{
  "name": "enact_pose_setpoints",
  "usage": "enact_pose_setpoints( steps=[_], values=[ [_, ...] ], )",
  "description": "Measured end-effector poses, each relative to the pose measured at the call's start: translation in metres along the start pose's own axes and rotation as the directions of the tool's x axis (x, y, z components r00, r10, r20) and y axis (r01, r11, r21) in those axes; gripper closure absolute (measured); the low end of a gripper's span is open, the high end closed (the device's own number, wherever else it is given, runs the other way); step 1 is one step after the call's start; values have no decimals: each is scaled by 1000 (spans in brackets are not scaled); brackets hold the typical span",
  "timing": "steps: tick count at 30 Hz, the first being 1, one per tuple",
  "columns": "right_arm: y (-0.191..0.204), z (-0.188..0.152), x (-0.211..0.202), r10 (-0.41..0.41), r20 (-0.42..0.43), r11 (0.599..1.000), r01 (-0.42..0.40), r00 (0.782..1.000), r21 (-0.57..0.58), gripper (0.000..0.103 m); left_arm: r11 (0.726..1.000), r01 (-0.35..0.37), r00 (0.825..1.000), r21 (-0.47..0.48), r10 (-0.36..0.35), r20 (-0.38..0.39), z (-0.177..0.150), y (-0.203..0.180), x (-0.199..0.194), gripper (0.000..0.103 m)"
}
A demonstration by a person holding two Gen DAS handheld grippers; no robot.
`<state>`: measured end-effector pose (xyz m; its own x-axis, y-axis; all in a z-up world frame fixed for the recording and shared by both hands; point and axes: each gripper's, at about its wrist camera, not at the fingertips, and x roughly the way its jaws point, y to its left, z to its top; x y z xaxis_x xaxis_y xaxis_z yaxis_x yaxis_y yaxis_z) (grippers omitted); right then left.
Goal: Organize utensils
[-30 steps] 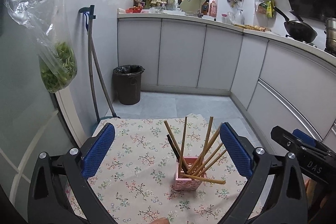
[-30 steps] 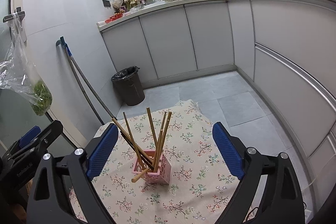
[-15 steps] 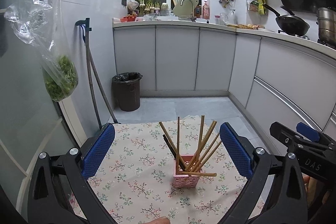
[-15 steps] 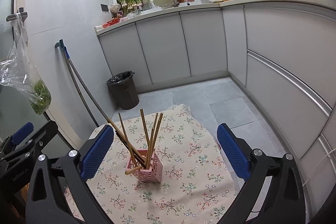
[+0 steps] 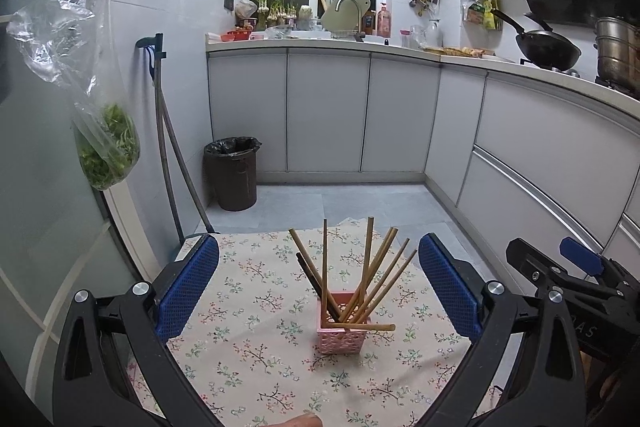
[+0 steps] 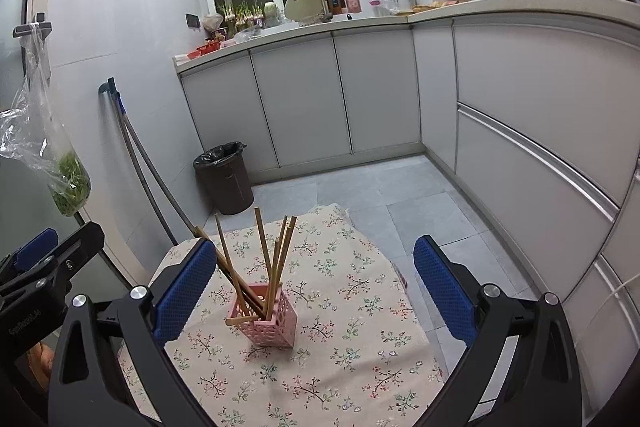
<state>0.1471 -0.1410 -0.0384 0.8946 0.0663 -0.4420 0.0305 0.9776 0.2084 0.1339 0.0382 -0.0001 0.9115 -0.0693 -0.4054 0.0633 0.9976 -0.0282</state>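
Grey-tiled kitchen floor and pale grey cabinets are framing a small table under a cream floral-print tablecloth (image 5: 248, 339).

Both claws are hanging above the near edge of that cloth. The left gripper (image 5: 318, 285) is standing spread wide, its blue ribbed pads (image 5: 188, 283) gripping nothing. The right gripper (image 6: 314, 287) is likewise gaping at its widest, its blue pads (image 6: 440, 289) bare, with nothing pinched.

Beyond the claws, a pink perforated plastic utensil holder (image 5: 343, 323) is sitting upright near the middle of the tablecloth, well apart from both pairs of pads. Brown wooden chopsticks (image 5: 368, 267) are fanning out of it at mixed angles; one is lying nearly level across the rim, its end poking out past the side.

The left wrist view is showing that level stick jutting toward the right edge, and the other gripper's black frame at the right border. The right wrist view is showing the holder from a corner, the stick's butt end poking toward the near left, plus the table's far right edge and the bare floor past it.

Further out, a dark lined waste bin (image 5: 232, 173) is standing by the cabinets, a mop handle (image 5: 168, 155) is leaning on the wall, and a clear plastic bag of greens (image 5: 106, 147) is hanging at left. A black wok (image 5: 548, 47) is resting on the counter.
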Motion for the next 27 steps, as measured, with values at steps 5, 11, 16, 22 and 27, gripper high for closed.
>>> enact_pose_setpoints(
  steps=[5,11,16,22,27],
  values=[
    [-4,0,-3,-7,-2,1000,7,1000,10,7,1000,-7,1000,1,7,14,-2,-5,-4,7],
    [-8,-2,-8,-17,-8,1000,18,1000,15,7,1000,-10,1000,6,10,18,-3,-8,-5,7],
    [-10,-2,-11,-20,-8,1000,21,1000,17,7,1000,-9,1000,12,8,18,-5,-11,-6,7],
    [-15,-3,-13,-30,-10,999,30,999,25,7,1000,-8,1000,19,8,14,-5,-14,-4,7],
    [-18,-3,-15,-38,-11,999,39,999,26,7,1000,-6,1000,15,6,15,-6,-14,-4,7]
  ],
)
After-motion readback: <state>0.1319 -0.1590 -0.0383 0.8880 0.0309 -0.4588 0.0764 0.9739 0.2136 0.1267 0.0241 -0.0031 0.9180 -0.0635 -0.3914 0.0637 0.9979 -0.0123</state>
